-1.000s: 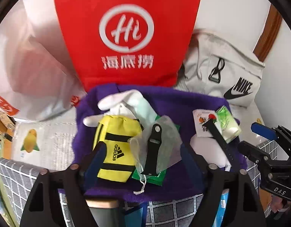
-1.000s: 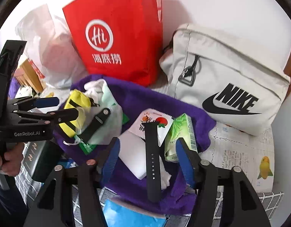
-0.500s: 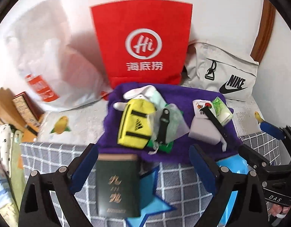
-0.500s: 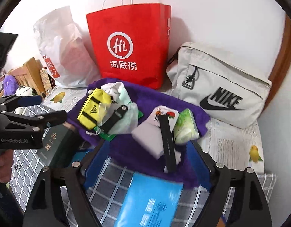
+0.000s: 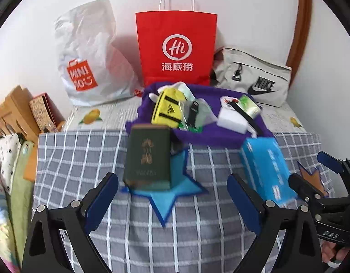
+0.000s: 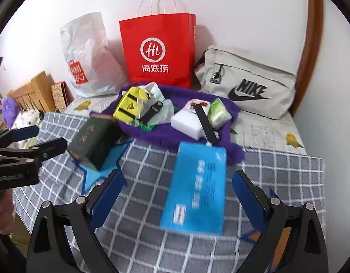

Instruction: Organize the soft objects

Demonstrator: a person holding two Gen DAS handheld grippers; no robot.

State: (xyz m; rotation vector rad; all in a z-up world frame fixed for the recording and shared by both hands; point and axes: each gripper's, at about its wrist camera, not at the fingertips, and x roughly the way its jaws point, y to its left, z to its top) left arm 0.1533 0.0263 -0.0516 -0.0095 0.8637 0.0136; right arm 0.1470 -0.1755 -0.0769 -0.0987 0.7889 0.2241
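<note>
The right gripper [image 6: 177,195] hangs over the grey checked cloth [image 6: 277,173], jaws wide, having just been opening — nothing pressed between them, though a blue packet [image 6: 197,186] lies flat beneath. At twelve o'clock a purple towel [image 6: 166,134] bears a yellow pouch [image 6: 129,105], white sponge [image 6: 188,121] and black strap [image 6: 205,122]. At nine o'clock the left gripper [image 6: 36,140] enters — beside a dark green box [image 6: 90,138].

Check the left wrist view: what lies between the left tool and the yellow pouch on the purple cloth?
In the left wrist view, a dark green box on a blue star mat lies between the left tool and the yellow pouch.
</note>
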